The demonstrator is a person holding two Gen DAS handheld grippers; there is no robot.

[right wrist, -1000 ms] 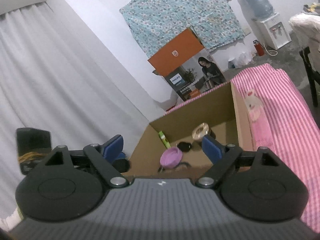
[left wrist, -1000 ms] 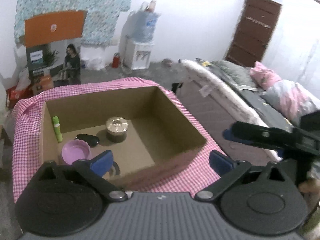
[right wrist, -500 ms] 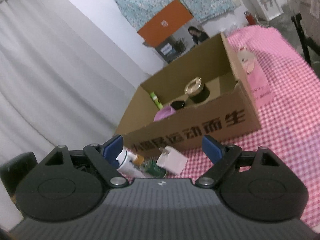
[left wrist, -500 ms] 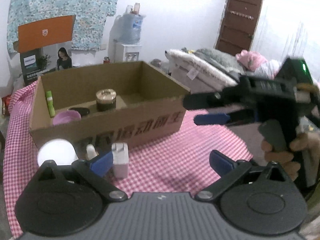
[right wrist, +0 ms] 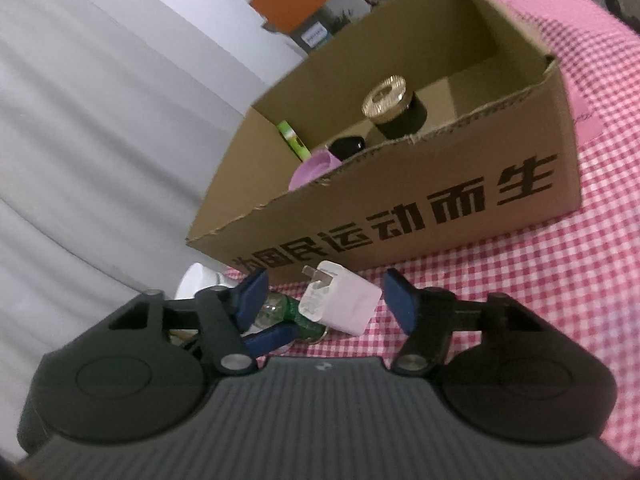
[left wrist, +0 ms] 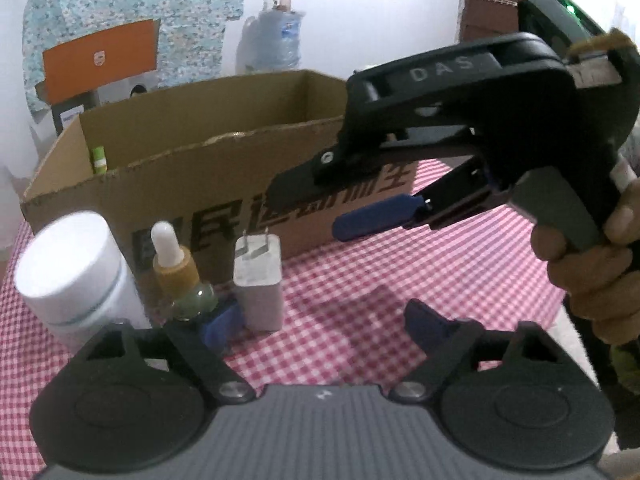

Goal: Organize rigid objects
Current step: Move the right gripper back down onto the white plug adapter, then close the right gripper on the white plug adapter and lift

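Observation:
A cardboard box (left wrist: pixel 240 184) stands on the pink checked cloth (left wrist: pixel 380 280). In front of it stand a white plug adapter (left wrist: pixel 259 280), a dropper bottle (left wrist: pixel 180 272) and a white cylinder (left wrist: pixel 72 272). My left gripper (left wrist: pixel 320 324) is open and low, just right of the adapter. My right gripper (right wrist: pixel 326 298) is open, its jaws either side of the adapter (right wrist: pixel 340 302); it also shows in the left wrist view (left wrist: pixel 372 220). The box (right wrist: pixel 400 200) holds a gold-lidded jar (right wrist: pixel 394 106), a purple bowl (right wrist: pixel 312 168), a green tube (right wrist: pixel 294 140) and a black item (right wrist: pixel 346 146).
A grey curtain (right wrist: pixel 100 120) hangs left of the table. An orange carton (left wrist: pixel 100 60) and a water dispenser (left wrist: pixel 272 44) stand behind the box. The cloth runs to the right of the box (right wrist: pixel 600 160).
Both grippers dropped from above the box to the cloth in front of it. My right gripper moved in around the adapter and crossed into the left wrist view.

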